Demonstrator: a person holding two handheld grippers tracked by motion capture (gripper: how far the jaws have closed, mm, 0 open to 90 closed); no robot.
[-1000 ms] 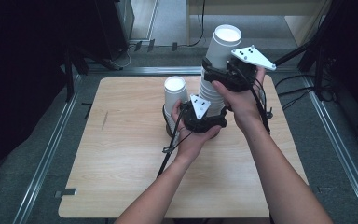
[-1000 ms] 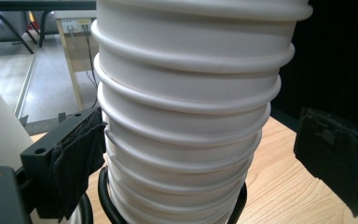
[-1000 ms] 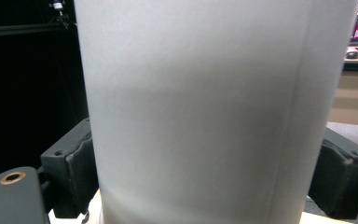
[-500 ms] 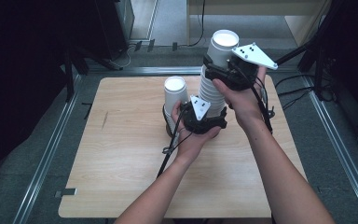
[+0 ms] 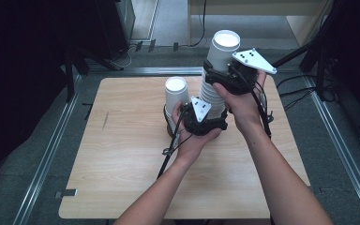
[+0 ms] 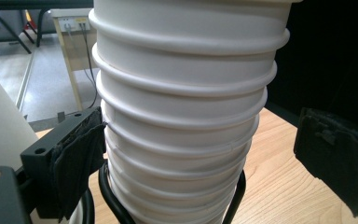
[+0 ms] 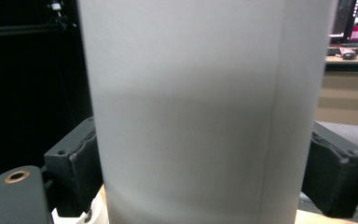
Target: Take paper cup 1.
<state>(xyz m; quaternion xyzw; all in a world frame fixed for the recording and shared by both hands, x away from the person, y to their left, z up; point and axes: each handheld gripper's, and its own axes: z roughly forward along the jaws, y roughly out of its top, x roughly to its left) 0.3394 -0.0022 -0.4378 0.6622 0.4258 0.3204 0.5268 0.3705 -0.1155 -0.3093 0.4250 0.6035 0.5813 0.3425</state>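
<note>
- Pads (image 7: pixel 81 168) of the right gripper (image 5: pixel 219 70) lay against both sides of the topmost white paper cup (image 5: pixel 225 47), which was turned bottom-up. The jaws had just been opening a little with that cup between them, so the clasp looked light.
- Pads (image 6: pixel 74 163) of the left gripper (image 5: pixel 206 119) straddled the foot of the tall stack of nested white paper cups (image 5: pixel 211 96). One pad touched the rolled rims at the lower left of the left gripper view. The other stood clear at the right edge, so the jaws were released rather than clamped.
- In the high view the stack rose from the middle of the frame toward the upper right, leaning, with the top cup partly drawn off it.
- A single white paper cup (image 5: pixel 177 91), also upside down, stood just left of the stack and close beside the left gripper, on the pale wooden table (image 5: pixel 122 187).
- Risk one: with the base unclamped, a pull on the top cup could lift several nested cups at once, or topple the leaning stack.
- Risk two: with so slack a hold the top cup could slip out, and a harder squeeze could crush its thin wall.
- Risk three: a swaying stack could knock over the single cup.
</note>
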